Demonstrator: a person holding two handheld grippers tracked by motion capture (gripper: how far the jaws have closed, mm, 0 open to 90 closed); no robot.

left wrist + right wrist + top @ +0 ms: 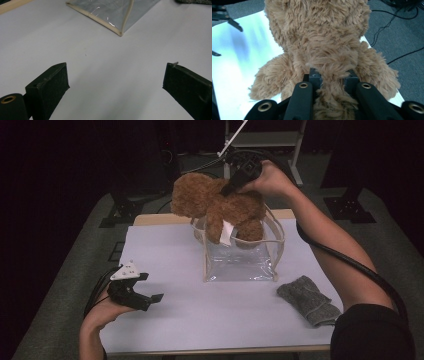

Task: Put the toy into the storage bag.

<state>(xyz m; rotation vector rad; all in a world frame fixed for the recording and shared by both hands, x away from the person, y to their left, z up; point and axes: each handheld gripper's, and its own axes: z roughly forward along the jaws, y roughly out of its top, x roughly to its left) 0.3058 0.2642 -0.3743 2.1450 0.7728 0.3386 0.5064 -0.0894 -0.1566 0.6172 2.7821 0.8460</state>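
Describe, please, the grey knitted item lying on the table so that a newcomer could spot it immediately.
Start at the white-topped table and find the clear plastic bag with cream piping at its middle. Toward the near right corner lies a small grey knitted sock-like cloth, flat and alone. Unlike the fluffy brown teddy bear over the bag, it is dull and flat.

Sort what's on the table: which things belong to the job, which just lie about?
In the job: teddy bear, pinched in the right claw; clear bag under it.
Lying about: grey sock; left claw, open over bare table.
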